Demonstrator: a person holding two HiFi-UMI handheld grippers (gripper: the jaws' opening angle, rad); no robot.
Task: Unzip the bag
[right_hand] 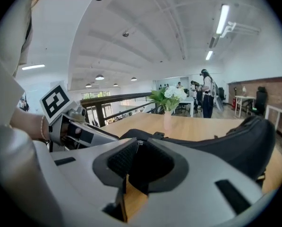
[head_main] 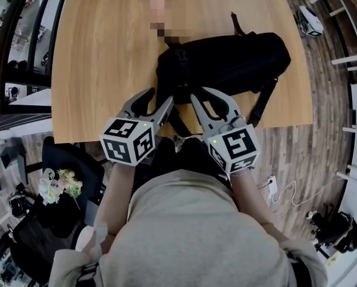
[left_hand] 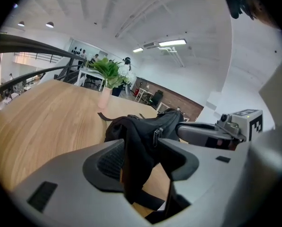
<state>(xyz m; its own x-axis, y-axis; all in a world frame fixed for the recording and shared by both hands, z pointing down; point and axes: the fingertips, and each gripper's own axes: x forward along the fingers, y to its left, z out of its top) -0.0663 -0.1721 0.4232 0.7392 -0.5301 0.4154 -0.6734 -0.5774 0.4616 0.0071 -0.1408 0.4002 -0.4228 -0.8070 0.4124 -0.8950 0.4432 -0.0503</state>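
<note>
Black nylon is filling both gripper views as we are working at the near-left end of the bag. It is lying on the wooden table with its long axis running across us, most of its bulk stretching away to our right.

We are holding the left gripper with its jaws spread wide. A dark strap is hanging loose through the gap, and neither pad is pressing on it. The right gripper is standing about half closed, its pads pinching a fold of the bag's fabric, seemingly to steady it. The 2 grippers are sitting just beside each other, tips nearly meeting over the same corner.

The zip pull is showing just ahead of the left jaws, slightly toward the right gripper's side, so we are judging the left gripper to be the nearer of the 2 for taking it. We are guessing that the zip is running along the bag's length, so the pull would be travelling along that axis while the right gripper is anchoring the end.
</note>
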